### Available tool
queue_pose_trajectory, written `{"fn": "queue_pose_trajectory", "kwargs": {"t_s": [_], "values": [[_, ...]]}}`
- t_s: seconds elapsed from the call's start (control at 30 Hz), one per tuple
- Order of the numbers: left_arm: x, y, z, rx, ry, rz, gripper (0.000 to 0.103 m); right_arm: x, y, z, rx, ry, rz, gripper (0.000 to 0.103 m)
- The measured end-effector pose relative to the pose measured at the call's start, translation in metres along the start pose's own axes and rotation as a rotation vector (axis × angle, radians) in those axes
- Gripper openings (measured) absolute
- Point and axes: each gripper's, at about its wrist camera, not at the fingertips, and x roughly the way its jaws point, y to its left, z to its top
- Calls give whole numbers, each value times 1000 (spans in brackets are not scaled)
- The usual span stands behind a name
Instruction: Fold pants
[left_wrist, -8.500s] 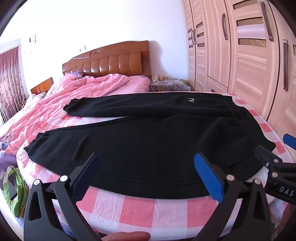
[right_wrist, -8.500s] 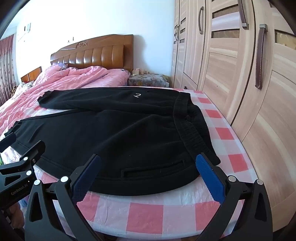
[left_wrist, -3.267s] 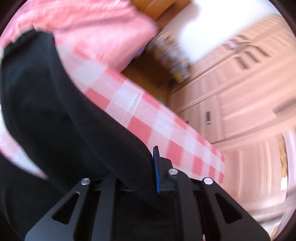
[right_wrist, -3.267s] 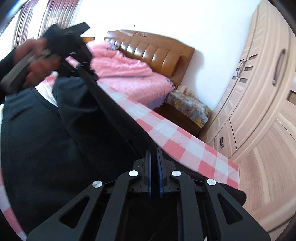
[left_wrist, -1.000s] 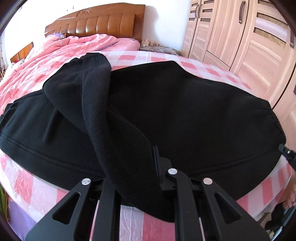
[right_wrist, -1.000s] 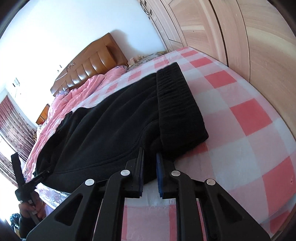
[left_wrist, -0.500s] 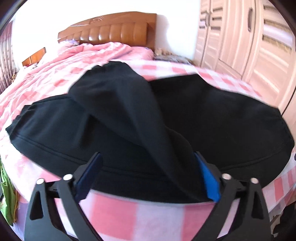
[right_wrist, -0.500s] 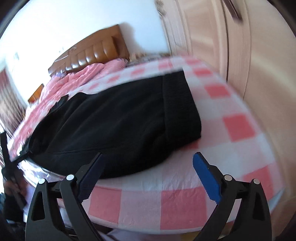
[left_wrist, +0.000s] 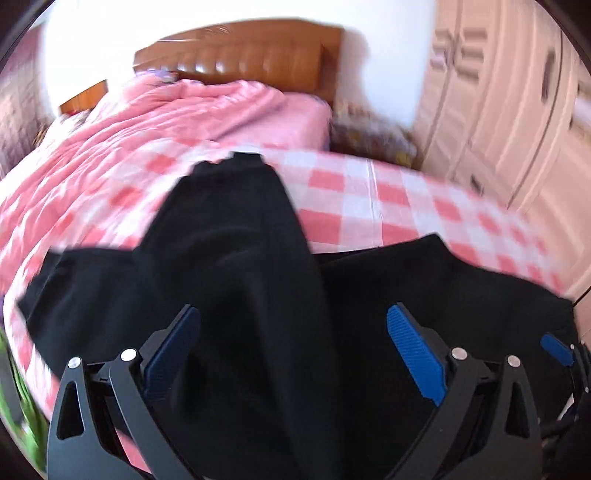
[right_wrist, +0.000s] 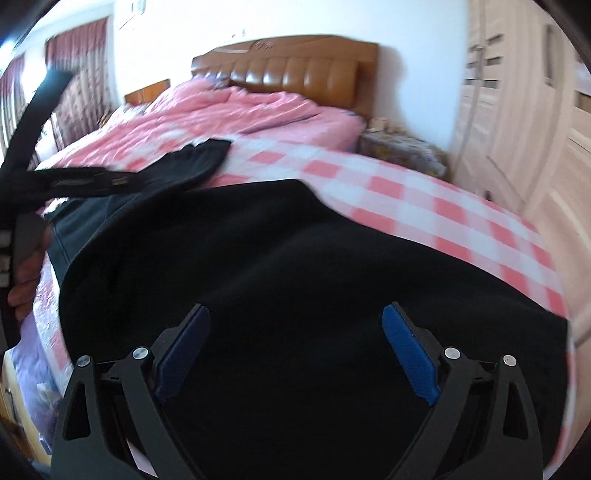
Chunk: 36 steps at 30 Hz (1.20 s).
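Pants (left_wrist: 258, 280) lay black and partly folded on the checked sheet (left_wrist: 354, 206) at the near edge of the bed, both grippers spread above them.

One leg ran up the middle of the left wrist view, lying over the rest of the cloth, its cuff toward the pink quilt (left_wrist: 177, 122) and headboard (left_wrist: 255, 51). The left gripper (left_wrist: 293, 354) stood wide, blue pads clear of the fabric, nothing pinched. The right gripper (right_wrist: 295, 358) was also apart with its jaws closing slightly, only flat cloth showing between them and no pad pressing on it. In the right wrist view a hand (right_wrist: 27, 273) at the left edge held the other tool. A wardrobe (left_wrist: 517, 110) stood at the right; both views were blurred.
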Motion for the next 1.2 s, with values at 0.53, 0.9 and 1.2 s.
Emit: {"fn": "queue_pose_trajectory", "kwargs": {"t_s": [0.53, 0.9, 1.2], "values": [[163, 13, 95, 104, 303, 184, 11, 41, 4, -8, 52, 104, 44, 92], [-25, 228, -7, -319, -53, 139, 8, 33, 7, -9, 63, 97, 66, 92], [-23, 287, -128, -462, -11, 88, 42, 35, 15, -5, 18, 149, 35, 92]]}}
